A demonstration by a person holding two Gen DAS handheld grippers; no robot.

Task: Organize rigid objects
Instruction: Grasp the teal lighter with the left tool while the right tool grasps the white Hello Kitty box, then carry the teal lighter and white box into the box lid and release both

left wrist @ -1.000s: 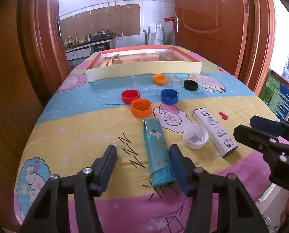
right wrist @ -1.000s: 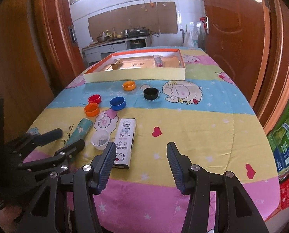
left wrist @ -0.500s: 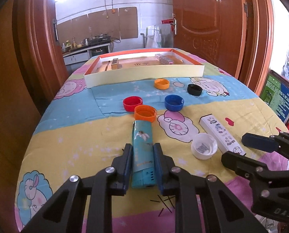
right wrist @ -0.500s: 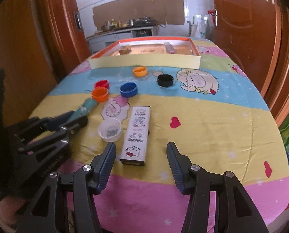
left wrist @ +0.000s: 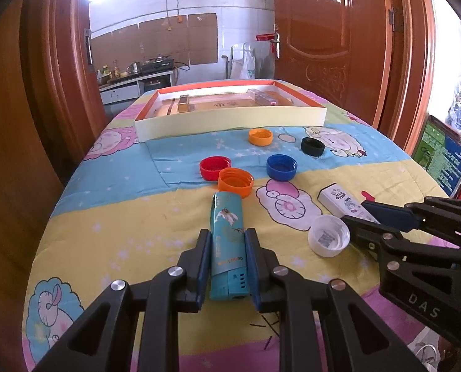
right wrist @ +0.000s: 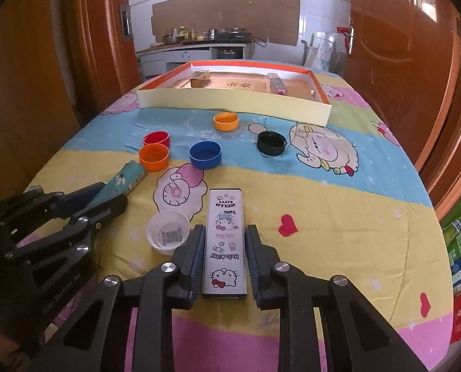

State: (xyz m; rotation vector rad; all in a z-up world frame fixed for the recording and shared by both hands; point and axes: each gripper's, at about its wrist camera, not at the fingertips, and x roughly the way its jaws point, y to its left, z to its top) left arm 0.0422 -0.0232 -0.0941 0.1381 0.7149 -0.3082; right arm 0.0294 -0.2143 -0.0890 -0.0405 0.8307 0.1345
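your left gripper [left wrist: 227, 263] has closed within the last second: a second ago its jaws stood wide with the teal lighter [left wrist: 227, 241] lying loose between them, and now both pads press on the lighter's sides, low in the middle of the left wrist view. your right gripper [right wrist: 225, 260] has just been closing too, later than the left. half a second back its jaws were apart with the white hello kitty box [right wrist: 225, 241] ahead of them; now they sit against the box's long edges at the bottom centre of the right wrist view, clamped on it as far as the frame shows.

so both hands have a rigid object each, and both objects look to be resting on the patterned cloth [right wrist: 339, 204], not lifted yet. the clear cup [right wrist: 167, 231] sits just left of the box, close to your right gripper's left finger, so a sloppy lift could knock it.

the shallow orange-rimmed tray [right wrist: 230, 105] lies at the top centre of both views, well beyond the scattered caps. i judge the next step is to raise both items clear of the caps and carry them up-frame to the tray, which already holds a couple of small boxes.
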